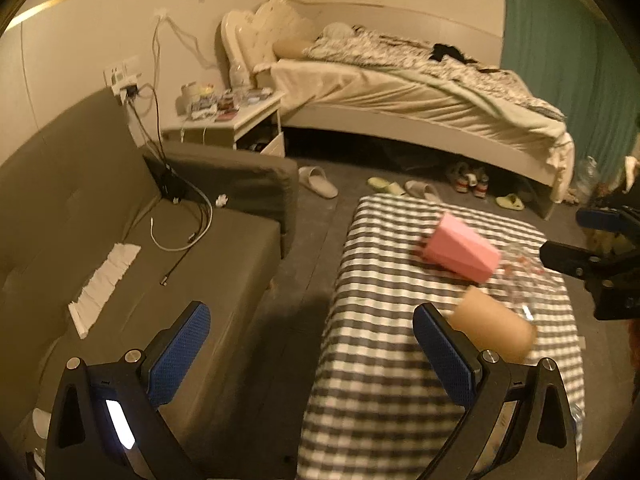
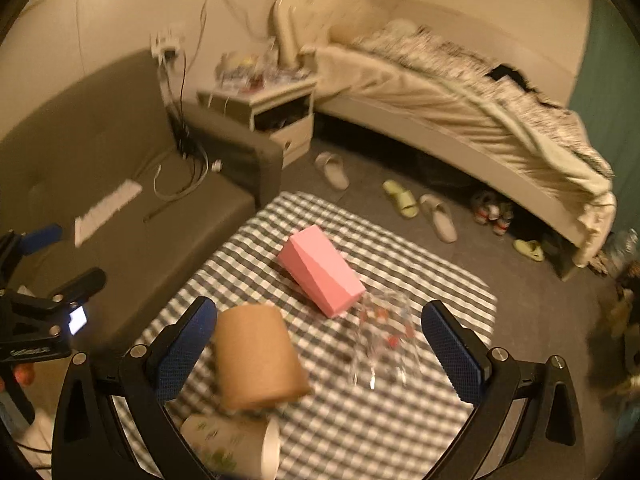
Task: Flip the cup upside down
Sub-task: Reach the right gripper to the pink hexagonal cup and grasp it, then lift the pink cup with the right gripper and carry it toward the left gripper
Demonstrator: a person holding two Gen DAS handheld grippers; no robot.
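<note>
Left gripper (image 1: 312, 354): jaws spread wide, nothing between them. It hangs off the table's left edge, over the gap beside the grey sofa (image 1: 120, 240). Only its right finger overlaps the checked tablecloth (image 1: 380, 400).

On the cloth, four cups lie on their sides. Left to right in the right wrist view: a white printed paper cup (image 2: 236, 446) at the near edge, a tan cup (image 2: 256, 356), a pink faceted cup (image 2: 322, 270), and a clear glass cup (image 2: 382, 340).

Right gripper (image 2: 320, 350): jaws also wide open and empty, directly above the table. The tan cup sits just inside its left finger; the glass lies toward its right finger.

Key relation: the tan cup's long axis runs roughly along the fingers, tilted slightly. Which cup is targeted cannot be told; the right gripper is judged nearer to all of them.

Materials: tan cup looks matte, smooth, tapered. Pink cup looks like hard plastic with flat facets. The glass is transparent, with small red marks, and motion-blurred. Finger pads (image 2: 186, 354) are blue and dimpled.
</note>
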